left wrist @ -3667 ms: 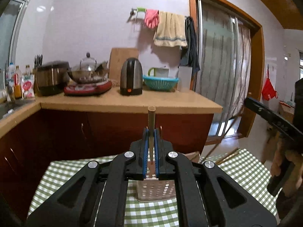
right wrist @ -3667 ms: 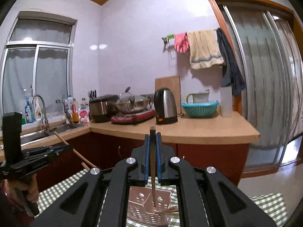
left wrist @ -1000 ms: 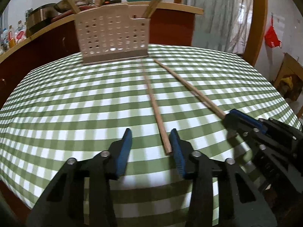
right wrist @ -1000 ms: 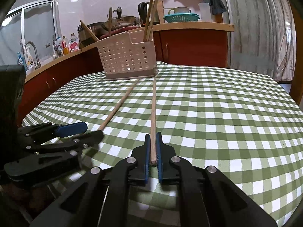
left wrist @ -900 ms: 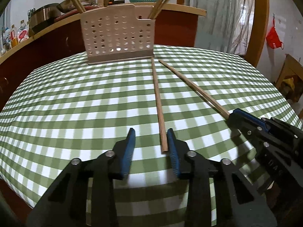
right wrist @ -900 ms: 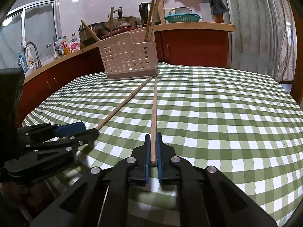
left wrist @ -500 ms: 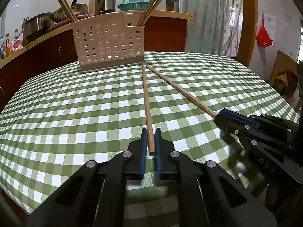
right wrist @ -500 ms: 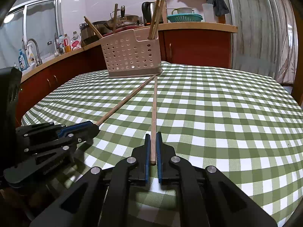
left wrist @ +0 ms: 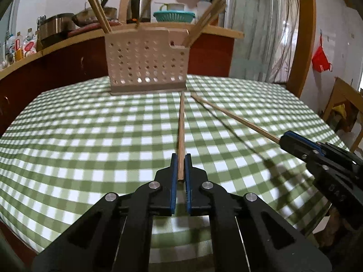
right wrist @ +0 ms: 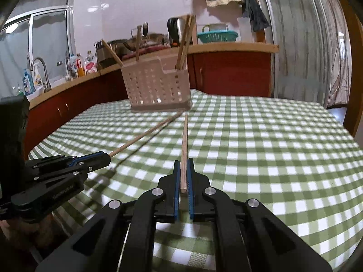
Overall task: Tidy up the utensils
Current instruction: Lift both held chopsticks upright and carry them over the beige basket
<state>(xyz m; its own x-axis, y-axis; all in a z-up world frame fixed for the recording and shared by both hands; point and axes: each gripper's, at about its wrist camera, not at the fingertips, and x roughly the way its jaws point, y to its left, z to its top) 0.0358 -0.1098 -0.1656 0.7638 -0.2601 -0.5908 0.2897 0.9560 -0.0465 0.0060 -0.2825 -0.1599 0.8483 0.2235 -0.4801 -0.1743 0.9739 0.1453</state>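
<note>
A beige perforated utensil basket (left wrist: 147, 61) (right wrist: 156, 85) stands at the far side of the green checked table and holds several wooden chopsticks. My left gripper (left wrist: 180, 162) is shut on the near end of a wooden chopstick (left wrist: 181, 122), which points at the basket and is lifted off the cloth. My right gripper (right wrist: 184, 166) is shut on a second chopstick (right wrist: 185, 140), also raised. Each gripper shows in the other view, the right one (left wrist: 295, 141) and the left one (right wrist: 99, 157), each with its chopstick.
The checked tablecloth (left wrist: 90, 136) falls away at the near edge. Behind the table runs a wooden counter (right wrist: 226, 46) with a kettle, pots, a teal colander and a sink with bottles at left. A curtained door is at right.
My left gripper closed on the chopstick that lay between its open fingers. Both grippers have lifted their chopsticks slightly off the cloth; the basket looks closer.
</note>
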